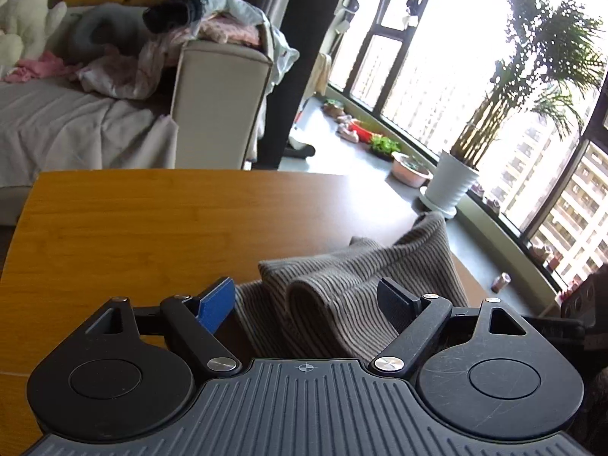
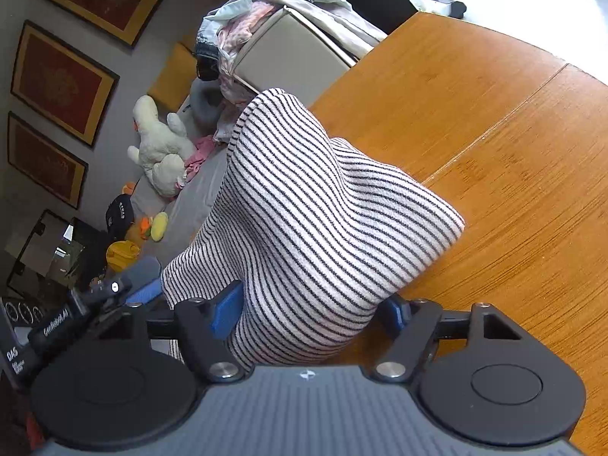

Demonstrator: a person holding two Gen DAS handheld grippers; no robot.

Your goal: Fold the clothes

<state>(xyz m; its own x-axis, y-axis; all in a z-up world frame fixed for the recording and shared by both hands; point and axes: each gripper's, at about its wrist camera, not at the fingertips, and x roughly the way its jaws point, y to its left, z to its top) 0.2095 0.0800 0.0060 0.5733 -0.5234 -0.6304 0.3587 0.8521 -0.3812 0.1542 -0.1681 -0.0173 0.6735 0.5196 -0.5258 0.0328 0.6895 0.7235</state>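
A black-and-white striped knit garment (image 2: 304,220) lies bunched on the wooden table (image 2: 513,159). In the right wrist view it fills the space between the two wide-apart fingers of my right gripper (image 2: 313,313), which is open around the cloth. In the left wrist view the same garment (image 1: 342,285) lies rumpled between the spread fingers of my left gripper (image 1: 307,300), which is open just above the table (image 1: 133,228). The cloth hides both grippers' inner pads in part.
A sofa (image 1: 76,129) with a pile of clothes (image 1: 212,26) and plush toys (image 2: 159,148) stands beyond the table. A potted plant (image 1: 456,174) and bowls sit on the floor by the window. The left gripper's body shows at the left of the right wrist view (image 2: 76,315).
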